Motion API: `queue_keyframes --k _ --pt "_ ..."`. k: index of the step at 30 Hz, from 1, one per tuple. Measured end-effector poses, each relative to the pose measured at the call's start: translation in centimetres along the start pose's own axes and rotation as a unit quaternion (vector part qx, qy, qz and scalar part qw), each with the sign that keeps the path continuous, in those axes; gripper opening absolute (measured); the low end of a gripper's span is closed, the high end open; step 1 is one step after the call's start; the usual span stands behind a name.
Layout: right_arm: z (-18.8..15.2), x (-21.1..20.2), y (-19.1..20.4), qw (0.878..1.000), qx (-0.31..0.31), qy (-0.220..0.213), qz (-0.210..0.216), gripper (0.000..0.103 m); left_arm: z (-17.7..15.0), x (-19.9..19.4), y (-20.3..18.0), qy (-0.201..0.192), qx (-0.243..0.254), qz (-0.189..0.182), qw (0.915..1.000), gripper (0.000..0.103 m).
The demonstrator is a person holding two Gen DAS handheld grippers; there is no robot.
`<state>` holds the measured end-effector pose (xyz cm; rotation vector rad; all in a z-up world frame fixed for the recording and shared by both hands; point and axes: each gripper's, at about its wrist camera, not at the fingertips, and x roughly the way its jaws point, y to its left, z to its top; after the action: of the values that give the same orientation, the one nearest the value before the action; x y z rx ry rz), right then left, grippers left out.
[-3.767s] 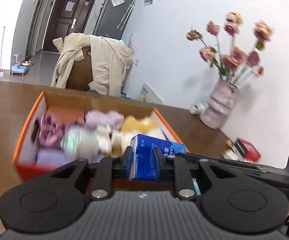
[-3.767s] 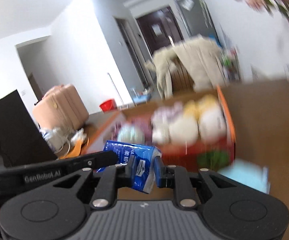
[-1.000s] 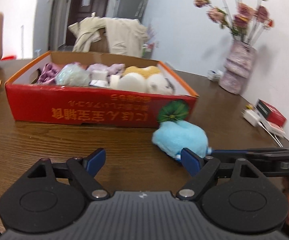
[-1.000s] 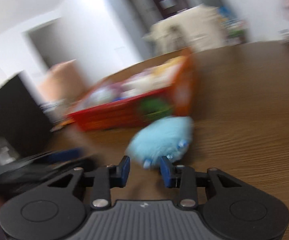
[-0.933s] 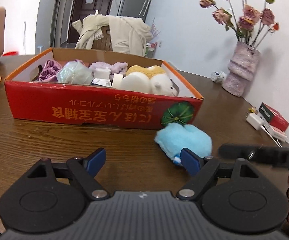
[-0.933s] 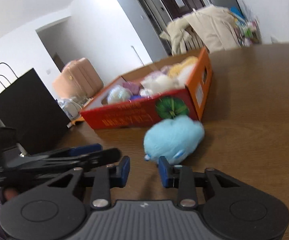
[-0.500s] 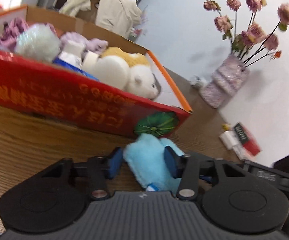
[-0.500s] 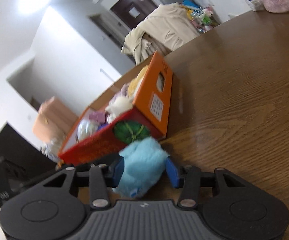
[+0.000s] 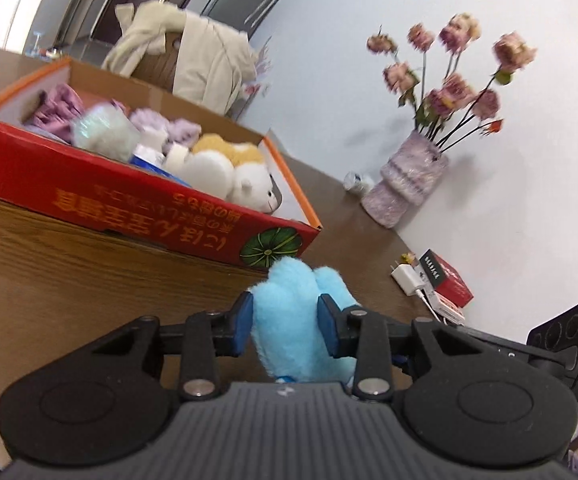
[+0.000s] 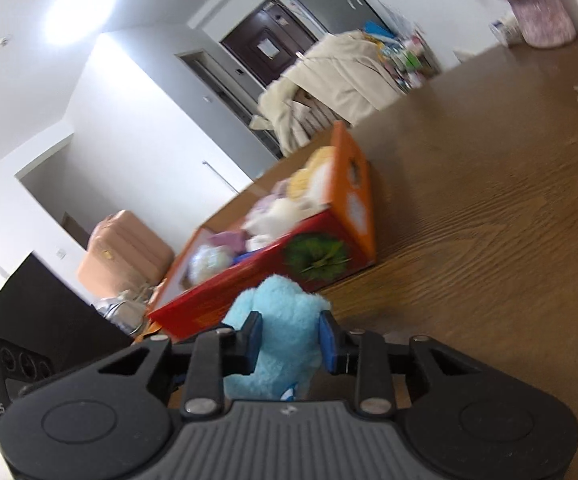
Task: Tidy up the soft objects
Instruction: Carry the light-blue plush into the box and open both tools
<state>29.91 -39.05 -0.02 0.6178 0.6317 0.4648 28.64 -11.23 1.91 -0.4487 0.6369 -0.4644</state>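
Left wrist view shows both left gripper (image 9: pixel 285 322) and right gripper (image 10: pixel 291 338) jaws, just closed, pinching the blue plush toy (image 9: pixel 297 320) beside the red cardboard box (image 9: pixel 129 204) corner.

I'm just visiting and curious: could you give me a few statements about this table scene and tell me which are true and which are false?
1. Both claws are closed on the blue plush toy. True: the left claw and the right claw each squeeze it between their pads.
2. The red cardboard box is empty. False: it holds several soft things, among them a white and tan plush animal.
3. A vase of flowers stands on the table by the wall. True.
4. The blue plush toy already lies inside the box. False: it is outside, in front of the box's near wall.
5. A coat hangs over a chair behind the box. True.
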Motion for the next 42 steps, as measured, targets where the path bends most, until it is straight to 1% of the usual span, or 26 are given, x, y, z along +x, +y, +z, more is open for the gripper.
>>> queue_keyframes --k 2,5,11,18,21,23,25,27,30,33,36,41,42 --pt "-1.0 -0.8 1.9 1.000 -0.019 0.002 -0.002 0.029 -0.4 -2.0 0.1 -0.010 0.005 -0.001 0.9999 0.035" --pt "-2.4 -1.8 4.3 0.999 -0.038 -0.006 -0.008 0.029 -0.6 -4.0 0.4 -0.012 0.011 -0.004 0.9999 0.035" --pt "-4.4 -3.0 7.4 0.998 -0.046 -0.031 -0.013 0.029 0.1 -6.8 1.2 -0.022 0.026 -0.019 0.9992 0.035" --pt "-4.8 -3.5 9.6 0.997 -0.062 -0.041 -0.024 0.029 0.5 -7.9 1.9 -0.033 0.024 -0.035 0.9985 0.035" --pt "-4.6 -3.5 9.8 0.997 -0.067 -0.039 -0.026 0.029 0.8 -7.6 2.0 -0.034 0.022 -0.038 0.9985 0.035" --pt "-4.0 -3.3 9.9 0.996 -0.070 -0.039 -0.028 0.029 1.6 -7.1 1.8 -0.036 0.027 -0.038 0.9982 0.035" --pt "-3.0 -3.5 10.1 0.996 -0.078 -0.044 -0.026 0.029 3.1 -6.3 1.1 -0.045 0.044 -0.038 0.9973 0.035" --pt "-1.1 -3.2 10.3 0.994 -0.093 -0.055 -0.025 0.029 4.5 -5.2 0.6 -0.064 0.055 -0.041 0.9956 0.035" --pt "2.3 -1.7 10.0 0.991 -0.114 -0.070 -0.026 0.029 7.0 -2.1 0.0 -0.068 0.081 -0.033 0.9939 0.035" --pt "5.7 1.0 8.8 0.990 -0.122 -0.063 -0.032 0.029 9.5 1.6 0.4 -0.058 0.080 -0.024 0.9949 0.035" --pt "8.2 4.0 7.4 0.989 -0.133 -0.052 -0.044 0.029 11.3 5.5 1.7 -0.040 0.066 -0.018 0.9968 0.035" --pt "10.2 8.5 5.2 0.983 -0.170 -0.032 -0.069 0.029 11.7 10.4 3.5 -0.025 0.072 -0.002 0.9971 0.035" --pt "10.3 9.3 4.9 0.979 -0.184 -0.028 -0.077 0.029 11.5 11.3 4.0 -0.014 0.069 -0.002 0.9975 0.035"
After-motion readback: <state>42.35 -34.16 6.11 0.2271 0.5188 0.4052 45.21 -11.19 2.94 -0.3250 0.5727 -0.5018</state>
